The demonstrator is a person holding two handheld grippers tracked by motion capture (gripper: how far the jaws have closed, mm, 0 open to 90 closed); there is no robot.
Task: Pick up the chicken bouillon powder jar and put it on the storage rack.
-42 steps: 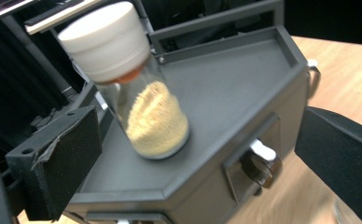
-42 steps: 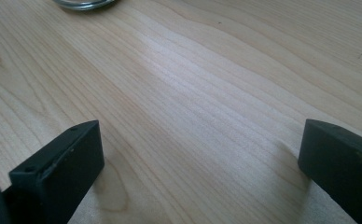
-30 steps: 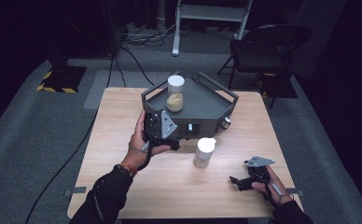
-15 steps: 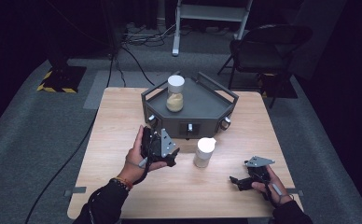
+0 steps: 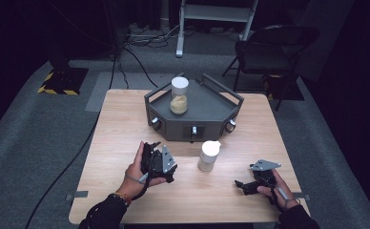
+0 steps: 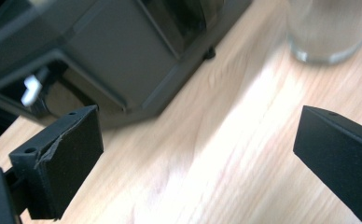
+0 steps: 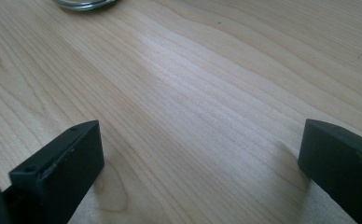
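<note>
A clear jar (image 5: 179, 95) holding tan powder stands on the dark grey angular unit (image 5: 207, 107) at the back of the wooden table. A second, white-capped jar (image 5: 209, 155) stands on the table in front of the unit. My left gripper (image 5: 150, 151), held in a hand, hovers left of that jar and points toward the unit. Its jaws are open with nothing between them (image 6: 202, 140), and the unit's wall (image 6: 118, 56) and the jar's base (image 6: 328, 32) lie ahead. My right gripper (image 5: 242, 185) rests low near the front right, open (image 7: 200, 144) over bare wood.
The unit has small knobs (image 5: 194, 130) along its front faces. The table's front edge (image 5: 183, 222) lies just behind both hands. A folding chair (image 5: 269, 52) and cables (image 5: 126, 52) sit on the floor beyond the table.
My left gripper has drawn back from the unit's front toward the near side of the table. The right gripper and both jars have stayed put.
</note>
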